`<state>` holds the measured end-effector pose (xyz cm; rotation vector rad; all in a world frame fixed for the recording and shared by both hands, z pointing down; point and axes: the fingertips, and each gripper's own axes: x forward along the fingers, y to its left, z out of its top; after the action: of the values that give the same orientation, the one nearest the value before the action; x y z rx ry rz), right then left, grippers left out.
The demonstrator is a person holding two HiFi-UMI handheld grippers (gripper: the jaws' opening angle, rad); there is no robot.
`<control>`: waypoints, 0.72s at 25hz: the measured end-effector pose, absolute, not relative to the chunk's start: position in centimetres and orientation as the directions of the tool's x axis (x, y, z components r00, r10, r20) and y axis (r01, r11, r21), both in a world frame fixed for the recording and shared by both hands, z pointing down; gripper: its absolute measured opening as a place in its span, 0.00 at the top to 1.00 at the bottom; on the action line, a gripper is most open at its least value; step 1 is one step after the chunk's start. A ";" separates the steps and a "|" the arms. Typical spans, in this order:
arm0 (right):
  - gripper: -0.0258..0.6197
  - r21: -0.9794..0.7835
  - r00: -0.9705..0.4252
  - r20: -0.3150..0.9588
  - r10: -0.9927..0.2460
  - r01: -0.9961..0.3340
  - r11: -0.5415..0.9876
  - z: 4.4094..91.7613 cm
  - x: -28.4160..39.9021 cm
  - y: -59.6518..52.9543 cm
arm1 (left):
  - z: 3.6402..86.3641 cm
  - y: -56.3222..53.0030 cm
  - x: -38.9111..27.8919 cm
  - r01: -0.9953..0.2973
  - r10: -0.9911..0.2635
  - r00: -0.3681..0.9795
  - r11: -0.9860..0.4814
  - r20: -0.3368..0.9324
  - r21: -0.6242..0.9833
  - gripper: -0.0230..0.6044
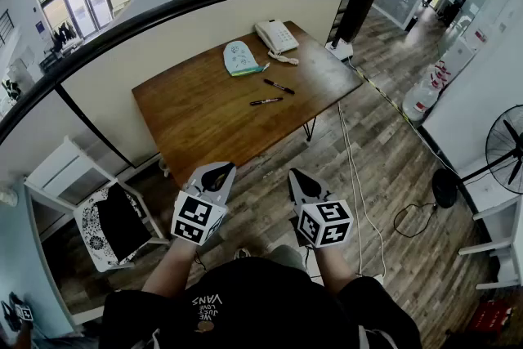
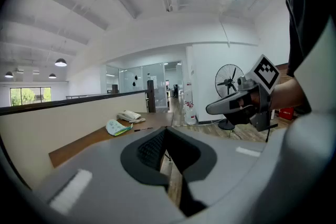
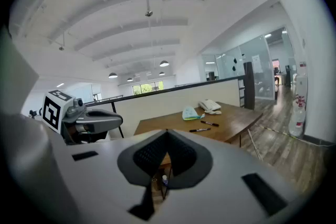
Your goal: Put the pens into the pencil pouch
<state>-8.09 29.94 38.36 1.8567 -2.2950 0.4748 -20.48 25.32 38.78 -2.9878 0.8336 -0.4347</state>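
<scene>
A light green pencil pouch (image 1: 240, 58) lies near the far edge of the wooden table (image 1: 204, 118). Two dark pens lie loose in front of it, one (image 1: 279, 86) nearer the pouch and one (image 1: 266, 101) closer to me. Both grippers hover over the floor, well short of the table. My left gripper (image 1: 219, 171) is shut and empty, and so is my right gripper (image 1: 296, 176). In the right gripper view the pouch (image 3: 190, 113) and both pens (image 3: 209, 123) (image 3: 199, 129) show beyond the shut jaws. In the left gripper view the pouch (image 2: 118, 127) is small and far off.
A white desk phone (image 1: 276, 36) sits at the table's far right corner beside the pouch. A low partition wall with a dark rail (image 1: 204, 8) runs behind the table. A white chair (image 1: 106, 217) stands at my left, a fan (image 1: 507, 147) at the right, and cables (image 1: 359, 176) lie on the floor.
</scene>
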 end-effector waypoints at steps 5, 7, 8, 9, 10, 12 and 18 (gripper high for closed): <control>0.94 -0.138 -0.225 0.307 -0.925 -0.972 0.190 38.2 -8.3 29.3 | 38.8 24.7 -20.6 -0.512 -0.512 0.818 -0.856 0.262 -0.077 0.95; 0.94 -0.131 -0.229 0.298 -0.927 -0.971 0.198 38.2 -7.9 28.7 | 38.8 24.2 -20.1 -0.513 -0.515 0.818 -0.855 0.256 -0.079 0.95; 0.94 -0.132 -0.231 0.294 -0.928 -0.971 0.201 38.3 -7.7 28.3 | 38.8 23.8 -19.9 -0.514 -0.516 0.818 -0.854 0.254 -0.079 0.95; 0.94 -0.136 -0.235 0.290 -0.928 -0.970 0.203 38.4 -7.4 27.8 | 38.9 23.4 -19.6 -0.516 -0.518 0.817 -0.853 0.252 -0.080 0.94; 0.94 -0.143 -0.241 0.287 -0.927 -0.968 0.207 38.5 -7.2 27.4 | 39.0 23.0 -19.4 -0.522 -0.524 0.814 -0.849 0.252 -0.079 0.94; 0.94 -0.150 -0.252 0.285 -0.925 -0.965 0.217 38.7 -6.5 26.5 | 39.0 22.1 -19.0 -0.545 -0.546 0.800 -0.835 0.248 -0.078 0.94; 0.91 -0.143 -0.298 0.291 -0.909 -0.953 0.267 39.2 -3.4 22.8 | 38.9 19.0 -15.8 -0.586 -0.581 0.777 -0.808 0.245 -0.059 0.91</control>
<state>-3.45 22.82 39.17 1.7628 -2.3766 0.4377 -15.82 18.99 38.90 -2.9802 0.9784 -0.4002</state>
